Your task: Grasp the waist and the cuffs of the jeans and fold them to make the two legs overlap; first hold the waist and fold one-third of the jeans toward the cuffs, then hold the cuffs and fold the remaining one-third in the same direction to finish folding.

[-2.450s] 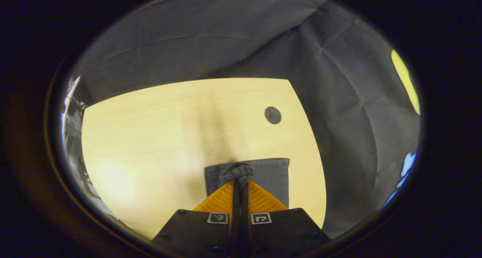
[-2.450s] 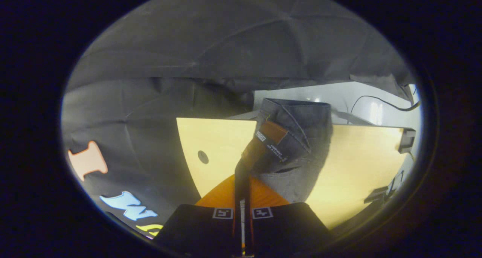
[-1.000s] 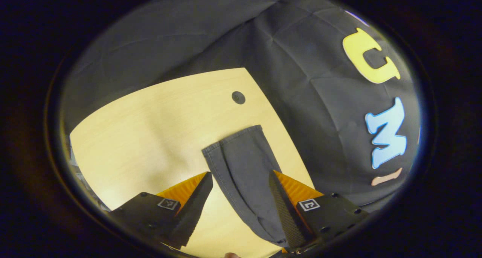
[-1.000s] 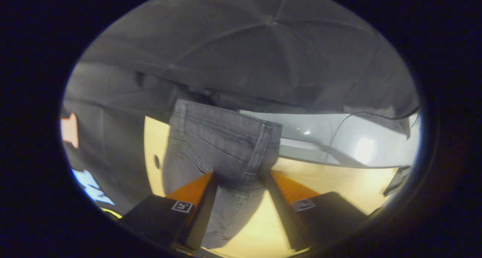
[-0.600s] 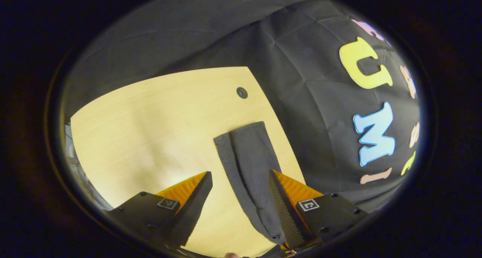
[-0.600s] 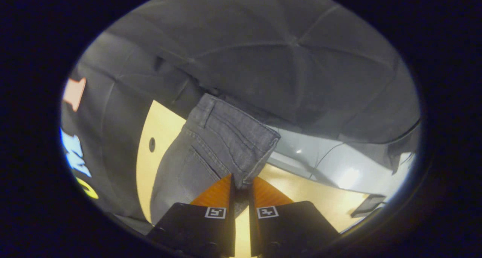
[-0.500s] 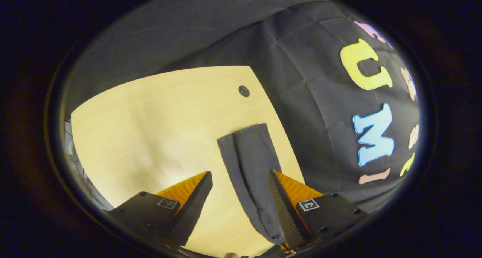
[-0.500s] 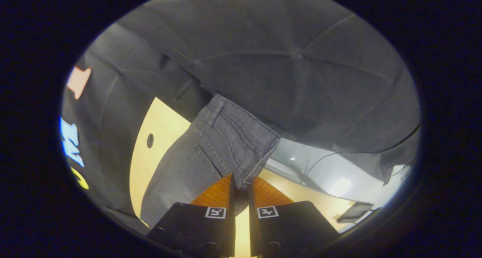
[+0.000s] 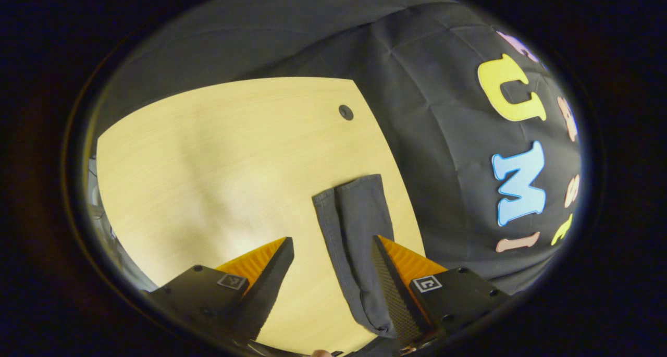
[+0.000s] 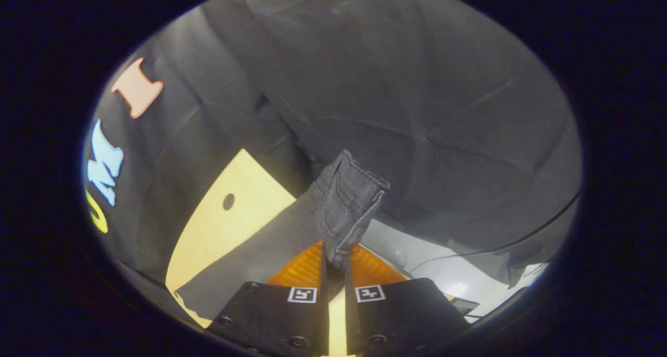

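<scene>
Dark grey jeans (image 9: 357, 226) lie on the light wooden table (image 9: 219, 159), legs stacked, cuffs (image 9: 349, 186) pointing away near the table's right edge. My left gripper (image 9: 331, 241) hovers open above that leg, one finger on each side of it, touching nothing. In the right gripper view the jeans' waist (image 10: 348, 198) stands bunched and lifted above the table (image 10: 229, 232), and my right gripper (image 10: 333, 258) is shut on its lower edge. The cloth below the waist (image 10: 260, 253) slopes down towards the table.
A small round dark hole (image 9: 345, 112) sits in the tabletop near its far right corner, also seen as a hole (image 10: 228, 201) in the right gripper view. Black cloth walls close in beyond the table. A white surface with a cable (image 10: 453, 273) lies to the right.
My right gripper shut on the waist about half a second ago and has since raised and turned it, so the waistband now shows narrower and bunched. The left gripper stayed open and drifted slightly.
</scene>
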The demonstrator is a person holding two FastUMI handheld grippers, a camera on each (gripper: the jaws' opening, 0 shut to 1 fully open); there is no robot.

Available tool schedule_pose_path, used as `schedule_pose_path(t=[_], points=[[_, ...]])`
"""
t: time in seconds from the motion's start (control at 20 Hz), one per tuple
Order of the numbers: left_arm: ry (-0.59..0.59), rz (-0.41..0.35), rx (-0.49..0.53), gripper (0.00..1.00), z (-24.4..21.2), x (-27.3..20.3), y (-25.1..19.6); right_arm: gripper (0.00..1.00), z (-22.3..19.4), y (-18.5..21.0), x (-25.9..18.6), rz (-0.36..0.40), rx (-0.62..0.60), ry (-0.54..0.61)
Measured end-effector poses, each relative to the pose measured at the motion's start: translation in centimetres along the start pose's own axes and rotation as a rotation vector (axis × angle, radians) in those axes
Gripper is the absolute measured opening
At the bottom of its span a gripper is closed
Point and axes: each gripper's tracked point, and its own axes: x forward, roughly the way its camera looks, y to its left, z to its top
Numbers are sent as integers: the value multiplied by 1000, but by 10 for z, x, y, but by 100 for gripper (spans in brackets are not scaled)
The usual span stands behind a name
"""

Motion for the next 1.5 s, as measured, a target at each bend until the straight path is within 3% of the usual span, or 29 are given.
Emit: schedule_pose_path(t=[0.1, 0.15, 0.2, 0.3, 0.35, 0.45, 0.55, 0.65, 0.7, 0.75, 0.8, 0.9, 0.95, 1.05, 1.15, 1.2, 1.25, 1.3, 1.35, 1.5], points=[[8, -5, 6, 94, -2, 6, -5, 12, 10, 44, -24, 31, -182, -95], [12, -8, 10, 99, -3, 9, -7, 12, 13, 78, -37, 68, -274, -137], [16, -10, 14, 94, -4, 13, -10, 12, 10, 118, -43, 119, -362, -168], [30, -19, 17, 99, -10, 18, -14, 12, -17, 201, -59, 247, -495, -194], [36, -25, 17, 94, -13, 20, -17, 15, -37, 238, -66, 320, -538, -183], [38, -34, 12, 94, -18, 20, -17, 11, -84, 296, -80, 443, -584, -125], [36, -38, -7, 100, -22, 15, -10, 11, -136, 323, -70, 480, -610, -2], [31, -33, -31, 96, -27, 7, 5, 11, -177, 326, -59, 432, -645, 119], [23, -31, -45, 94, -27, 3, 14, 11, -183, 322, -53, 417, -675, 156], [10, -28, -60, 99, -26, -2, 23, 12, -183, 321, -49, 413, -700, 169], [-2, -25, -78, 94, -25, -5, 33, 12, -186, 321, -42, 388, -724, 195], [-20, -21, -119, 94, -24, -9, 49, 12, -201, 306, -36, 318, -769, 333], [-30, -21, -138, 94, -22, -10, 54, 14, -194, 303, -47, 328, -781, 377], [-53, -32, -158, 94, -18, -8, 54, 57, -160, 324, -68, 433, -703, 375], [-51, -40, -154, 99, -20, 1, 47, 100, -140, 309, -103, 459, -654, 380], [-39, -43, -143, 93, -24, 10, 39, 99, -147, 301, -104, 450, -645, 357], [-26, -46, -126, 93, -28, 18, 31, 96, -141, 294, -108, 453, -631, 340], [-15, -45, -109, 99, -32, 28, 22, 96, -140, 290, -110, 467, -617, 328], [-5, -45, -95, 93, -36, 38, 14, 97, -132, 281, -117, 473, -604, 319], [18, -25, -84, 94, -39, 74, -3, 97, -102, 229, -129, 421, -560, 277]])
